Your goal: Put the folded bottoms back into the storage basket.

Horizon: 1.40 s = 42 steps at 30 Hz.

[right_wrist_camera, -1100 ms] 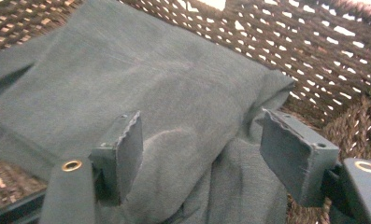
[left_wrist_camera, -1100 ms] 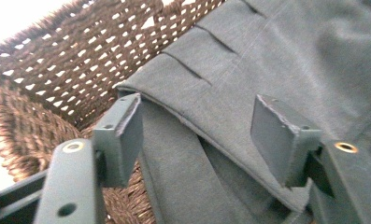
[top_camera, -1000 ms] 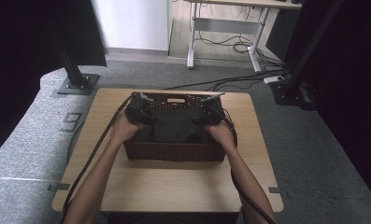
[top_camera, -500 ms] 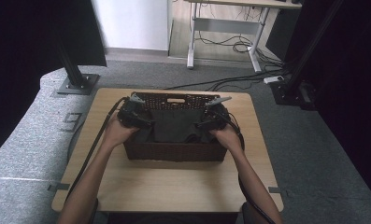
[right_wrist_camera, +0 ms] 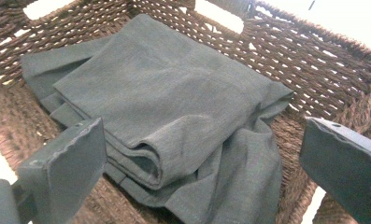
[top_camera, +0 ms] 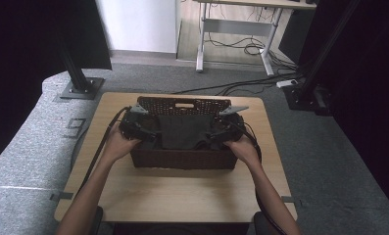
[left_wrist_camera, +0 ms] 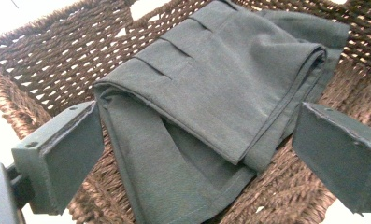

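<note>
Since the earlier frames both hands have drawn apart from the basket's middle toward its two ends, and the fingers of both grippers have just been opening, nothing pinched between them. The left gripper [top_camera: 142, 128] sits at the left end of the wicker basket [top_camera: 182, 159] and the right gripper [top_camera: 222, 131] at the right end, each with fingers spread wide. The folded grey cloth [top_camera: 183, 131] lies flat inside the basket on the surface [top_camera: 182, 196], between and beyond each pair of fingers, free of the pads [left_wrist_camera: 61, 154] in the left gripper view and of those [right_wrist_camera: 66, 163] in the right gripper view.
</note>
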Motion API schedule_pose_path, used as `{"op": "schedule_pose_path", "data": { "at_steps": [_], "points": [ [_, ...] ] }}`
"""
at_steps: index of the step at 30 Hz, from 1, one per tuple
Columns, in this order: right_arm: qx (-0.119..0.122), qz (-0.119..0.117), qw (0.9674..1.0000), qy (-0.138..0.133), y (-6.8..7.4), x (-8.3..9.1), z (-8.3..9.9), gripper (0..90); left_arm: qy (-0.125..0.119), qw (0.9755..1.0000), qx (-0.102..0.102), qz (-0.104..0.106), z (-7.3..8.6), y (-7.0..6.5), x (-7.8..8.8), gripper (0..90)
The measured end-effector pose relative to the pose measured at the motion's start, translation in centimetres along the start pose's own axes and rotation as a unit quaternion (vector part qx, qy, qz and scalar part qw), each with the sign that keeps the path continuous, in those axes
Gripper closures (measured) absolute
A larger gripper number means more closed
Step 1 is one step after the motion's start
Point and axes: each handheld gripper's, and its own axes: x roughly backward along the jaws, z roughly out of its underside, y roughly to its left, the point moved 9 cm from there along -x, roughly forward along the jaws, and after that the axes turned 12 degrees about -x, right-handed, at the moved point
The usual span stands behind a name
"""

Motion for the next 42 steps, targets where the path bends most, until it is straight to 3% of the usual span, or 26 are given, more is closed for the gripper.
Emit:
{"op": "schedule_pose_path", "data": {
  "at_steps": [15, 27, 42],
  "points": [
    [0.014, -0.005, 0.9999, -0.008, 0.4, 2.1, 1.5, 1.3, -0.019, 0.9996, -0.015, -0.013, 1.3, -0.7, 1.9, 0.5],
    [0.016, -0.007, 0.9998, -0.013, 0.5, 3.9, 3.0, 1.1, -0.042, 0.999, -0.008, -0.013, 2.7, -1.3, 4.0, 0.2],
    [0.01, 0.002, 0.9997, -0.023, -0.4, 6.5, 5.2, 1.0, -0.047, 0.9984, -0.007, -0.032, 5.8, -1.7, 6.5, 0.0]
  ]
}}
